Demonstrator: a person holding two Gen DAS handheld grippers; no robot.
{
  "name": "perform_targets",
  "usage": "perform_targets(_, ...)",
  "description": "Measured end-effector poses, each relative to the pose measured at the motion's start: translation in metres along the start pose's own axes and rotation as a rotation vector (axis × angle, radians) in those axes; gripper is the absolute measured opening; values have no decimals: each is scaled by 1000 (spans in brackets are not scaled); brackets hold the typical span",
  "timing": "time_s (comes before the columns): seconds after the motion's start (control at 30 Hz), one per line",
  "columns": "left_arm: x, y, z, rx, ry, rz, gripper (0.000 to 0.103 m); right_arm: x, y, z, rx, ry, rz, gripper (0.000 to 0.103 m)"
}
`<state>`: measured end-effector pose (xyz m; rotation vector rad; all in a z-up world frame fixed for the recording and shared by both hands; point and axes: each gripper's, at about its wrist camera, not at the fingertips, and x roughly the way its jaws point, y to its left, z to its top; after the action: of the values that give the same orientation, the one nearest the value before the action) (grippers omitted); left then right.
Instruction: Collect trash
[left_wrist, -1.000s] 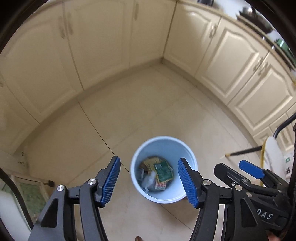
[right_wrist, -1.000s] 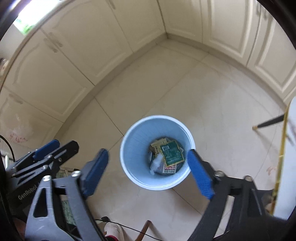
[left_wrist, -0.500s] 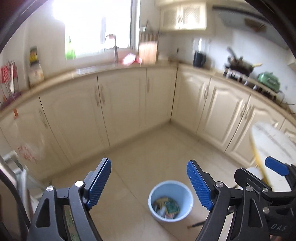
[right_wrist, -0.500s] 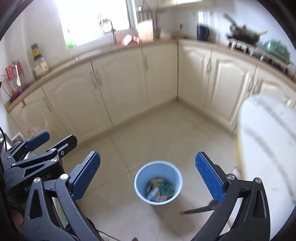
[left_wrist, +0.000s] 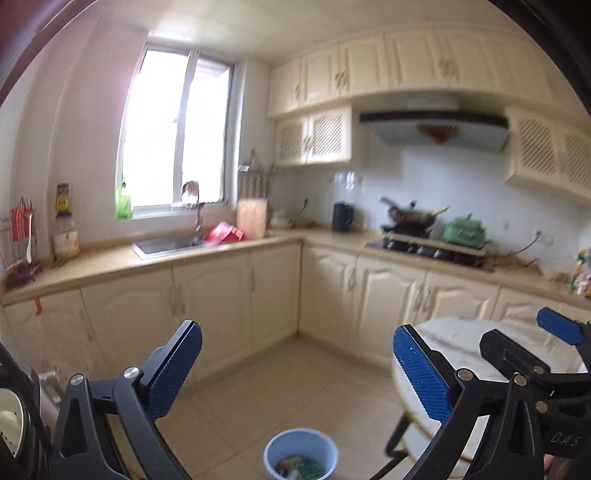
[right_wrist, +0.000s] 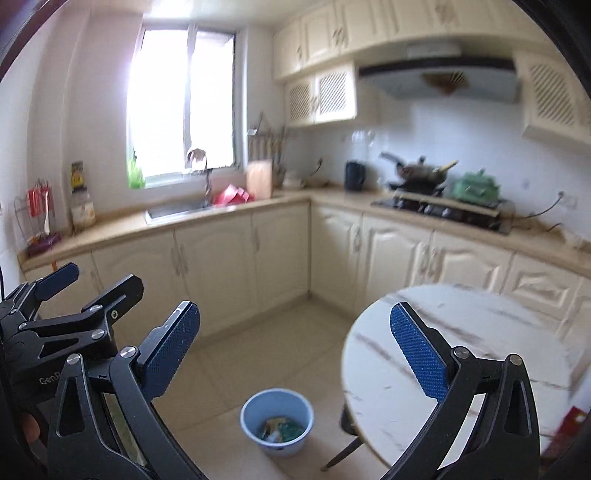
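Left wrist view: your left gripper (left_wrist: 297, 369) empty, jaws opening wide, bin (left_wrist: 301, 456) with trash (left_wrist: 301, 469) on the floor below, beside the table (left_wrist: 461, 339); right wrist view: your right gripper (right_wrist: 295, 354) wide open, empty, bin (right_wrist: 277, 421) by the table's (right_wrist: 480, 314) left edge.

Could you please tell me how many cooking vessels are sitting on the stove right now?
2: a dark wok on the left burner, a green pot to its right.

Round marble table (right_wrist: 461, 332), cream cabinets (right_wrist: 218, 258), sink (left_wrist: 166, 244), wok (left_wrist: 410, 214), window (left_wrist: 177, 136)
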<state>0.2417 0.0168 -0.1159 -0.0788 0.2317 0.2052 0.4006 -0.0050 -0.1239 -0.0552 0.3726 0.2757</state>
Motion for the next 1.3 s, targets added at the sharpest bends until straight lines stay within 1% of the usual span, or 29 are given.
perform_targets(0.07, -23, -3, -4, 0, -30, -25, 102, -29, -2, 9, -2, -34, -38, 103)
perform_targets(0.13, -50, 16, -21, 0, -56, -48, 102, -50, -4, 16, 2, -57, -56, 103)
perform_targets(0.17, -63, 10, -22, 7, -70, -57, 102, -63, -5, 19, 6, -69, -65, 103)
perform_targets(0.2, -73, 20, -26, 13, -79, -62, 102, -74, -6, 21, 7, -84, -73, 103)
perform_targets(0.23, -85, 40, -32, 18, -88, -65, 102, -82, -8, 21, 8, -94, -78, 103)
perform_targets(0.27, -96, 37, -33, 24, -104, -69, 102, -92, -8, 23, 6, -105, -92, 103)
perform_targets(0.3, -106, 55, -42, 25, -113, -72, 102, -102, -8, 24, 2, -120, -99, 103)
perform_targets(0.33, -119, 62, -47, 27, -124, -73, 102, -110, -8, 25, 1, -131, -99, 103)
perform_targets(0.47, -154, 67, -64, 34, -158, -78, 102, -130, -8, 25, 8, -160, -120, 103)
perform_targets(0.57, -169, 67, -75, 41, -179, -81, 102, -143, -9, 26, 17, -182, -130, 103)
perform_targets(0.7, -170, 63, -83, 41, -183, -83, 102, -156, -9, 27, 9, -200, -148, 103)
perform_targets(0.87, -172, 61, -85, 34, -177, -84, 102, -164, -10, 27, 9, -212, -157, 103)
perform_targets(1.07, -161, 50, -70, 42, -173, -80, 102, -166, -12, 23, 18, -219, -163, 103)
perform_targets(1.3, -150, 51, -49, 35, -166, -89, 102, -168, -12, 21, 18, -222, -179, 103)
